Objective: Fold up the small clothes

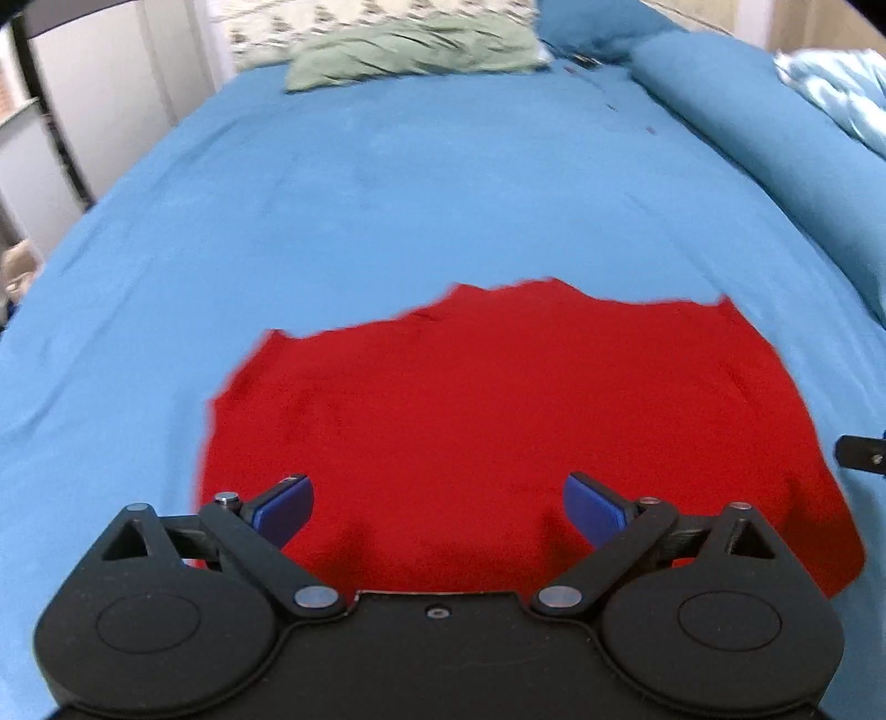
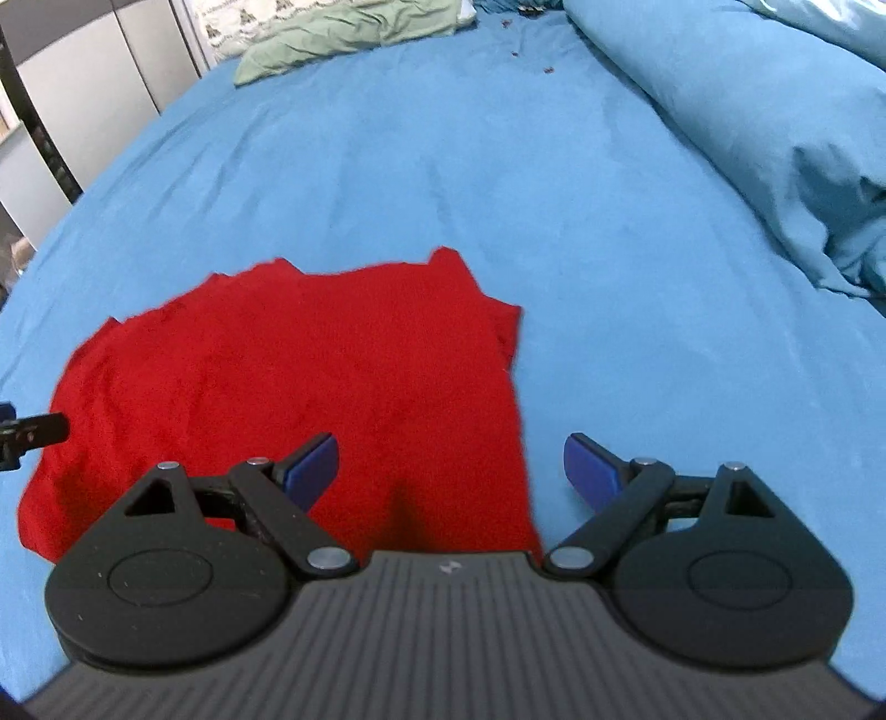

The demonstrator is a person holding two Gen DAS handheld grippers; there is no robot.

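A small red garment (image 1: 487, 415) lies spread flat on the blue bed sheet (image 1: 387, 194). It also shows in the right wrist view (image 2: 310, 376), left of centre. My left gripper (image 1: 437, 507) is open and empty, hovering over the garment's near edge. My right gripper (image 2: 451, 471) is open and empty, straddling the garment's right edge: its left finger (image 2: 313, 468) is over the red cloth, its right finger (image 2: 590, 471) over bare sheet. Each gripper's tip shows at the edge of the other's view (image 1: 861, 454) (image 2: 33, 429).
A green cloth (image 1: 415, 52) and a patterned pillow (image 1: 376, 16) lie at the far end of the bed. A rolled blue duvet (image 2: 747, 111) runs along the right side. Grey cabinets (image 2: 83, 83) stand beyond the left edge.
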